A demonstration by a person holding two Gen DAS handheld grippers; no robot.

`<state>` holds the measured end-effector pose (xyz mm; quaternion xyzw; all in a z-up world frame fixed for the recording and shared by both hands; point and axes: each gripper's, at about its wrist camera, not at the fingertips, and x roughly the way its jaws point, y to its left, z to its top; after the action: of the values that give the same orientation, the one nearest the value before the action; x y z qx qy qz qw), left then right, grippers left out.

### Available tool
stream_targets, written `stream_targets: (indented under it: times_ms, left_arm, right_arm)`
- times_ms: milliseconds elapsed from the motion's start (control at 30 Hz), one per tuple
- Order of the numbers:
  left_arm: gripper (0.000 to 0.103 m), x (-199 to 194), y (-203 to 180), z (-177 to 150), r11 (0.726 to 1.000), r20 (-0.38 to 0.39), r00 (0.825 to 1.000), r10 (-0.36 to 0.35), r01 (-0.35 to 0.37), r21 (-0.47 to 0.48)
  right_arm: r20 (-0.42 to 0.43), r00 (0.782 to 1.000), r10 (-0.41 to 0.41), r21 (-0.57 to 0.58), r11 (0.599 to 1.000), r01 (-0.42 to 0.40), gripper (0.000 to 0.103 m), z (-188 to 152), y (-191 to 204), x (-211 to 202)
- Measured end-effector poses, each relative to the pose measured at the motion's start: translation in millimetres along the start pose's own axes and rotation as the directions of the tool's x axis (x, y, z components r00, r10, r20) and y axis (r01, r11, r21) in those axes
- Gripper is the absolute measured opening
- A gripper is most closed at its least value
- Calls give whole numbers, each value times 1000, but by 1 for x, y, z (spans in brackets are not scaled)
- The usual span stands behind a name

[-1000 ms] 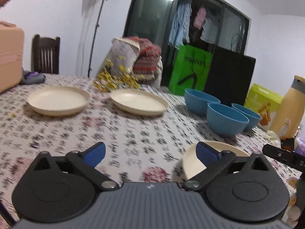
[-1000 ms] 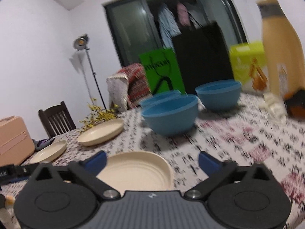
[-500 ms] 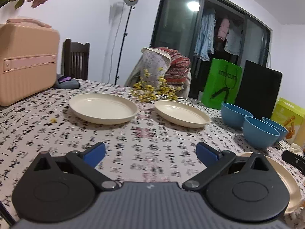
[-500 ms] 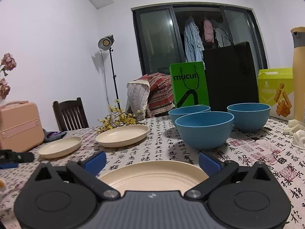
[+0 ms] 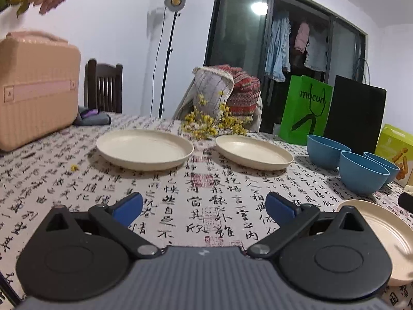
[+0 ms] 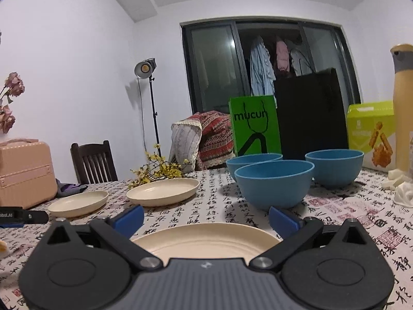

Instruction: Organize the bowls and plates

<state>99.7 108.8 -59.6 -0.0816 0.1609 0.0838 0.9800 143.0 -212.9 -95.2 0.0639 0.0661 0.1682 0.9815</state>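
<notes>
Three cream plates lie apart on the patterned tablecloth. In the left wrist view the left plate (image 5: pixel 144 148) and the middle plate (image 5: pixel 254 151) sit ahead, and the near plate (image 5: pixel 387 230) lies at the right edge. Three blue bowls (image 5: pixel 360 171) cluster at the right. My left gripper (image 5: pixel 204 208) is open above bare cloth, holding nothing. In the right wrist view my right gripper (image 6: pixel 205 219) is open, with the near plate (image 6: pixel 206 240) just below and between its fingers. The bowls (image 6: pixel 275 182) stand behind it, and the other plates (image 6: pixel 162 191) lie farther left.
A pink case (image 5: pixel 36 87) stands at the table's left. Yellow flowers (image 5: pixel 214 124) lie behind the plates. A green bag (image 6: pixel 254 126), a black bag (image 6: pixel 309 113), a yellow-green box (image 6: pixel 370 131) and a tall beige bottle (image 6: pixel 402 108) line the far right side.
The left gripper's view has swung left and steadied, so the near plate slid to its right edge. The right gripper has levelled out close over the near plate. Both stayed open.
</notes>
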Motion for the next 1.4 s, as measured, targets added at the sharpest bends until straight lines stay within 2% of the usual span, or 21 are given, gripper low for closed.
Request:
stream_targets:
  times_ms: [167, 500, 1000, 1400]
  left_arm:
    - [103, 3, -9, -1, 998, -16, 1000, -4, 5, 57]
    - [103, 1, -11, -4, 997, 4, 1000, 21, -21, 68]
    - [103, -10, -17, -7, 994, 58, 998, 7, -13, 107]
    - [103, -15, -20, -9, 992, 87, 996, 27, -37, 121]
  right_arm:
    - [12, 1000, 9, 9, 1000, -9, 103, 0, -1, -3]
    - [12, 1000, 10, 5, 1000, -10, 103, -2, 0, -4]
    - [20, 1000, 2, 5, 1000, -2, 103, -1, 1, -5]
    - [20, 1000, 1, 5, 1000, -1, 103, -1, 1, -5]
